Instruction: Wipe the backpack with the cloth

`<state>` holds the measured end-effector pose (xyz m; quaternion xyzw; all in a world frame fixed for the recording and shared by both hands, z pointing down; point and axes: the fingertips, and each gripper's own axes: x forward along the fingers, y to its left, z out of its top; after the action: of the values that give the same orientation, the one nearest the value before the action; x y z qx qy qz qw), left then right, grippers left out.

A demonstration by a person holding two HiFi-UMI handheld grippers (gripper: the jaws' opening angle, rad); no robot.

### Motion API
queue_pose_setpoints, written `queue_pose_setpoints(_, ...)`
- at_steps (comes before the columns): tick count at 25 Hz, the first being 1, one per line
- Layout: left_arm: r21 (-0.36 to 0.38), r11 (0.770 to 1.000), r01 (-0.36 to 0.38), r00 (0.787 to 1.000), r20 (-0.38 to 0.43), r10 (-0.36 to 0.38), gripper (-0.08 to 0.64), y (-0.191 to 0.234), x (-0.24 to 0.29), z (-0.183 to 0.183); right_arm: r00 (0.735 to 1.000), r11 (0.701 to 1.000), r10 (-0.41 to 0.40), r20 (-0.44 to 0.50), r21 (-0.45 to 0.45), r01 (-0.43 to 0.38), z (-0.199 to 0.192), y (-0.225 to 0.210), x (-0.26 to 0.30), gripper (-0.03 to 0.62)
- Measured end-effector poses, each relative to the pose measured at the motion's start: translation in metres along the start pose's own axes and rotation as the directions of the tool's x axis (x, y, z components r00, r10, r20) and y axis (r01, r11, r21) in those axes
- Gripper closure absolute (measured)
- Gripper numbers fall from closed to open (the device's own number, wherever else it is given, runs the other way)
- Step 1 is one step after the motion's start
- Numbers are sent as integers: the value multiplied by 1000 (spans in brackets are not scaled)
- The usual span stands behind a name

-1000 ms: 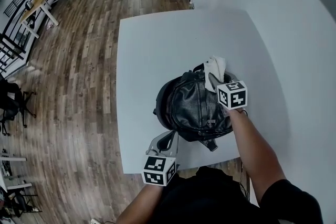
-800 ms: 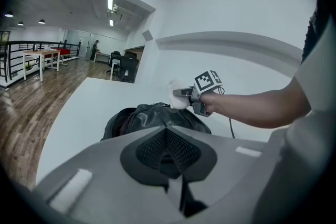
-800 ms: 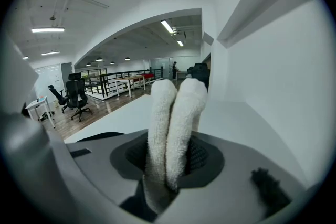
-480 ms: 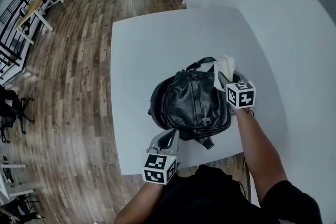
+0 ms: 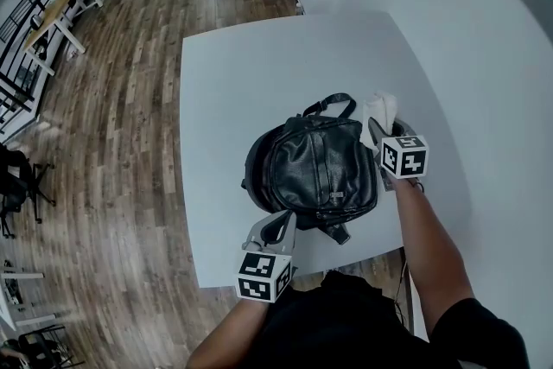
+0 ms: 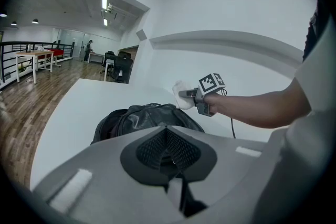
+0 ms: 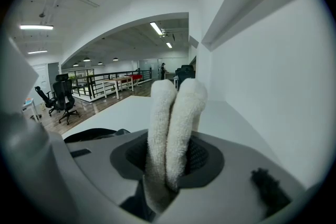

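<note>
Slid the cloth (image 5: pixel 380 110) off the black backpack (image 5: pixel 315 168) since a second ago and out toward the right edge of the bench (image 5: pixel 233 82). Took it clear of the leather, to a spot just beside the far right corner of the bag. Could not tell for sure about any touching there. Kept it pinched in the right hand-held gripper (image 5: pixel 381 132), jaws squeezed tight on the folded white fluff, with two soft humps poking up past them. Looked like the end of one wipe across the top of the bag. Meant, most likely, one stroke done and more still to do, maybe on the near side and the left side. Called for bringing the cloth back down onto the bag for the next wipe.

Left the backpack lying near the middle of the bench, a bit closer to the front edge and the right edge, handle loop pointing at the far edge. Did not shift the left hand-held gripper (image 5: pixel 272 229) much: parked by the front edge, just beside the near side of the bag, jaws pressed together with nothing between them.

Counted one backpack, one cloth, one bench and two hand-held grippers.
</note>
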<state>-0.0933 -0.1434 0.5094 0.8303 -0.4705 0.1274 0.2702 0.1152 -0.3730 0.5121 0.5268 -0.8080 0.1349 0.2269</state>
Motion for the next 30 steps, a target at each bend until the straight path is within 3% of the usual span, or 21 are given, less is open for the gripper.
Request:
queue_pose_setpoints(9,2,1000,1,1000,8,-1,552,-1,-5,0,999,1000,-27,17,-3,27,4,-3,-8,465)
queue_pose_setpoints(15,-9,1000,-12,1000,13,12,552,3,-11,-3,992,997,9,125,71,-18,20,19,-23,465)
queue_pose_setpoints(21,-31,999,-31,999,19,32,552,14,-22,-4,980,986,122,156,92,-138,21,82,-26,465)
queue_pose_setpoints(30,-68,995,-77,996,29,79,552,32,-41,-13,944,946,322,73,24,-325,-3,196,-3,465)
